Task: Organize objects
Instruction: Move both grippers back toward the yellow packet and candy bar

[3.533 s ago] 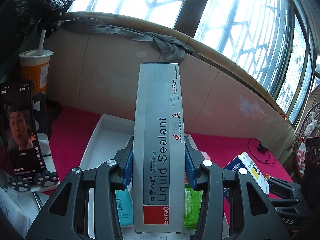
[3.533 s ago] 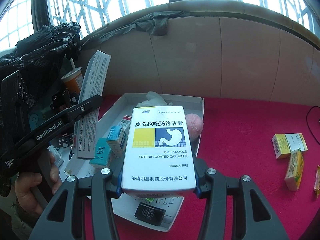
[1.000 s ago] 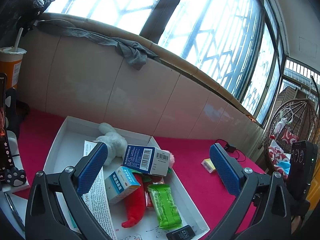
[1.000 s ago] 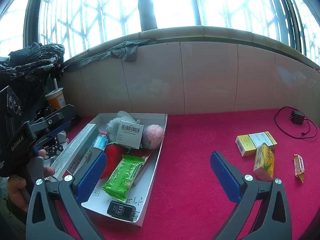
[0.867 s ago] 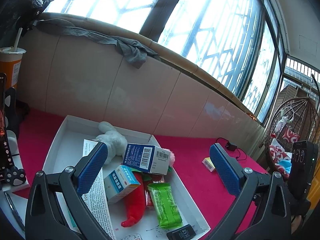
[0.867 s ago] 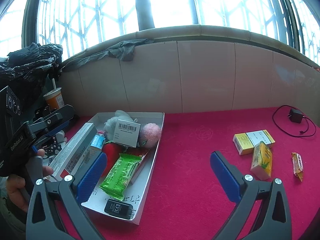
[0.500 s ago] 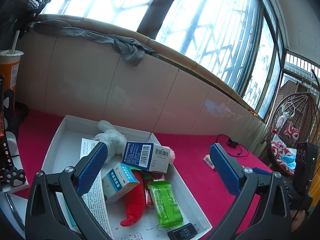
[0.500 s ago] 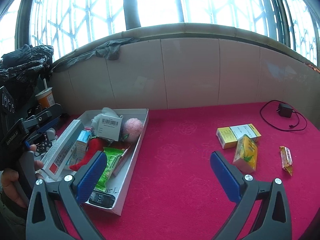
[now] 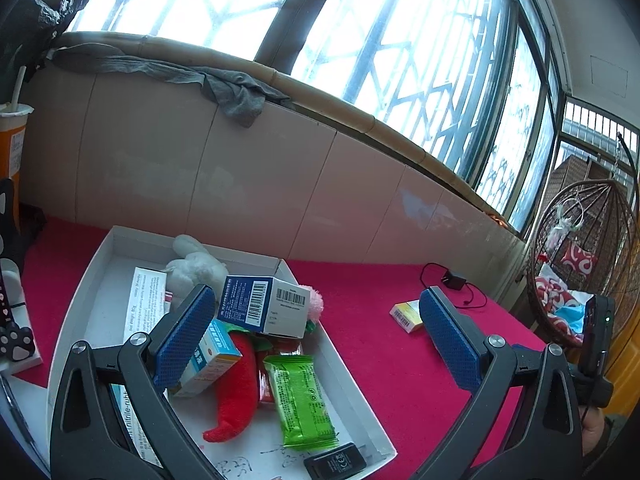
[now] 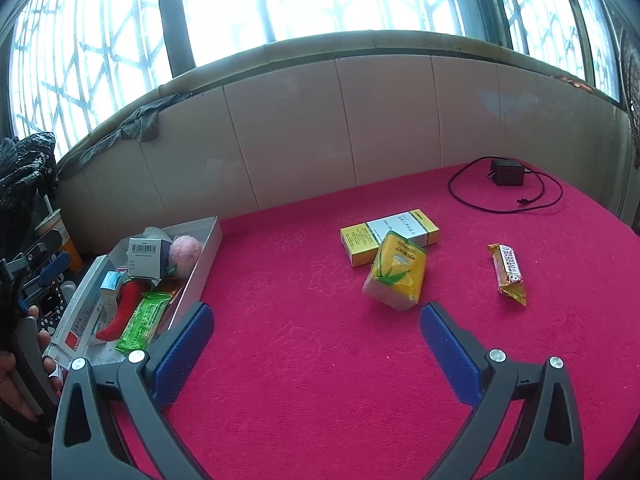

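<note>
A white cardboard tray (image 9: 92, 264) (image 10: 210, 252) on the red cloth holds the long sealant box (image 9: 142, 300) (image 10: 78, 322), a blue and white medicine box (image 9: 266, 306) (image 10: 145, 262), a small teal box (image 9: 210, 360), a red plush chili (image 9: 236, 396), a green snack pack (image 9: 302, 398) (image 10: 144, 320), a white plush toy (image 9: 194, 266), a pink pompom (image 10: 185, 252) and a black adapter (image 9: 335, 460). My left gripper (image 9: 316, 344) hovers open over the tray's near right part. My right gripper (image 10: 316, 344) is open above bare cloth, near a yellow-green pack (image 10: 396, 276), a yellow box (image 10: 390, 234) and a snack bar (image 10: 509, 272).
A black charger with cable (image 10: 506, 174) lies at the far right by the tiled wall (image 10: 320, 128). An orange cup with a straw (image 9: 10, 140) and a phone stand (image 9: 8, 320) are left of the tray. A wicker hanging chair (image 9: 580, 264) stands at the right.
Both grippers let go of their boxes, which now lie in the tray. Since then the right gripper has swung right toward the loose items on the cloth; the left has barely moved.
</note>
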`<state>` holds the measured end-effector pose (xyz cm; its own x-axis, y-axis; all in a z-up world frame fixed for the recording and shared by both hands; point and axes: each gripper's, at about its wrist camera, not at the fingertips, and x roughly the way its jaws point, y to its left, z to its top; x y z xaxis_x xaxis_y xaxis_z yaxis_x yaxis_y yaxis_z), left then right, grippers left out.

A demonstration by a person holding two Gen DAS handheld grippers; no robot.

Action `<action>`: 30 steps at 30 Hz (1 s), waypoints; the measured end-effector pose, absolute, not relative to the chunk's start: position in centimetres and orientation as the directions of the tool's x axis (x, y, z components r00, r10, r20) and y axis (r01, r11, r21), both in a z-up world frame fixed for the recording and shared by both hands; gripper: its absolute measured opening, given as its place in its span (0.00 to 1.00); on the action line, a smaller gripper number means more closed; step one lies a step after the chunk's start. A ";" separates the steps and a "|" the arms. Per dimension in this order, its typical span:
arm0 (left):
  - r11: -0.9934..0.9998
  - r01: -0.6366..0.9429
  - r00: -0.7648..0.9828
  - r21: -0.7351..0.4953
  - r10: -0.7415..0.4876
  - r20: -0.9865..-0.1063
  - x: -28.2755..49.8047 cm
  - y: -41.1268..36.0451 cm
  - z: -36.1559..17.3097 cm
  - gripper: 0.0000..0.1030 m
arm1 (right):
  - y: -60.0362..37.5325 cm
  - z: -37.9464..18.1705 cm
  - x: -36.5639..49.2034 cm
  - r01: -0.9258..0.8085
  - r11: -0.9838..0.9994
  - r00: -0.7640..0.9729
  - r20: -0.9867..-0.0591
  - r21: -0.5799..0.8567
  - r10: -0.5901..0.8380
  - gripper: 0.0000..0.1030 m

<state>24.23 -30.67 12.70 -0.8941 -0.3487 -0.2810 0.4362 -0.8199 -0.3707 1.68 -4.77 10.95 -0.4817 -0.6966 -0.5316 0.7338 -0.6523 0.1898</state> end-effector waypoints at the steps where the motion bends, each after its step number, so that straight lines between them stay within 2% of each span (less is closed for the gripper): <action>1: -0.822 0.438 -0.892 -0.365 -0.349 -0.286 24.0 -30.3 12.8 1.00 | -4.6 10.9 1.5 0.732 -0.653 -0.480 -0.531 0.197 -0.698 1.00; 9: -0.825 0.482 -0.846 -0.295 -0.351 -0.401 20.7 -27.7 12.5 1.00 | -2.8 10.4 0.0 0.705 -0.662 -0.470 -0.531 0.256 -0.705 1.00; 13: -0.820 0.487 -0.828 -0.300 -0.324 -0.458 18.9 -26.9 11.6 1.00 | -1.0 10.3 -1.2 0.675 -0.686 -0.491 -0.528 0.273 -0.693 1.00; 23: -0.879 0.429 -0.759 -0.209 -0.225 -0.611 11.6 -22.6 9.1 1.00 | 5.1 7.5 -5.9 0.553 -0.777 -0.544 -0.576 0.301 -0.611 1.00; 27: -0.878 0.394 -0.732 -0.272 -0.121 -0.671 7.3 -21.7 7.8 1.00 | 6.6 7.3 -9.2 0.514 -0.822 -0.593 -0.590 0.246 -0.548 1.00; 30: -0.862 0.380 -0.723 -0.335 -0.051 -0.689 3.9 -21.6 7.2 1.00 | 6.2 6.8 -12.9 0.505 -0.834 -0.572 -0.637 0.223 -0.517 1.00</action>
